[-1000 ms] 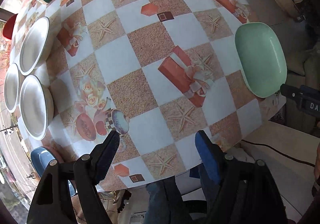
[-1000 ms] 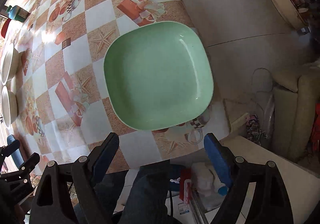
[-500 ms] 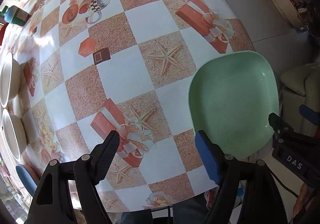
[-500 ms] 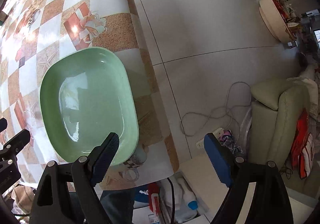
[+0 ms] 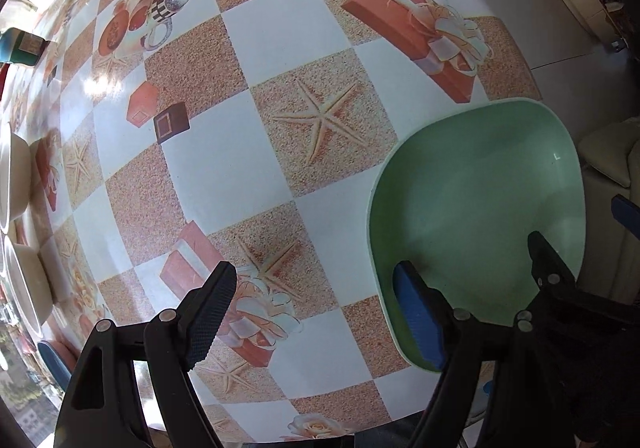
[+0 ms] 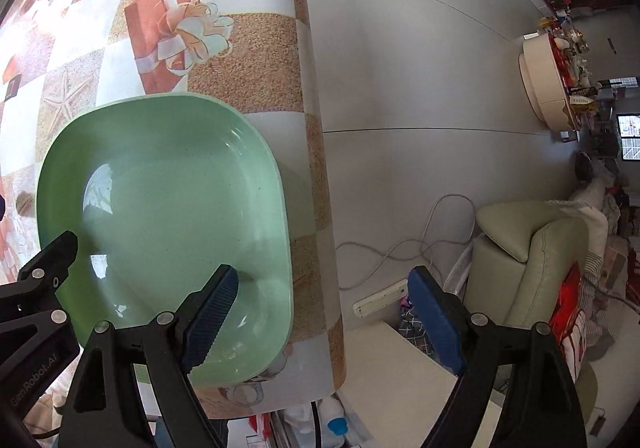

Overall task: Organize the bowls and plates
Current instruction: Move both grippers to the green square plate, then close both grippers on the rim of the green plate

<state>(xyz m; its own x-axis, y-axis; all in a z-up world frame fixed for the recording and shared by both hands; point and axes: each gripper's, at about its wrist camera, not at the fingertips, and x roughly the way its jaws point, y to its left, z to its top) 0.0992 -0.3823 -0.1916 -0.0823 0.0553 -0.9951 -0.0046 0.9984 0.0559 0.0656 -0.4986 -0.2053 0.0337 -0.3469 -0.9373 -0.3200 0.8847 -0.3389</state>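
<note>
Both grippers had come down to opposite rims of the pale green square plastic plate (image 5: pixel 480 199) at the checked tablecloth's (image 5: pixel 248 151) corner. Left gripper (image 5: pixel 316 312), jaws opening, straddled the plate's left rim; right gripper (image 6: pixel 324 304) stood wide astride its right rim — neither yet pinching, probably readying a two-handed lift.

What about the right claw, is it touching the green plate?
Cannot tell. In the right wrist view the right claw stands open astride the rim of the green plate; one finger hangs over its inside, shadow close by, but contact isn't plain.
</note>
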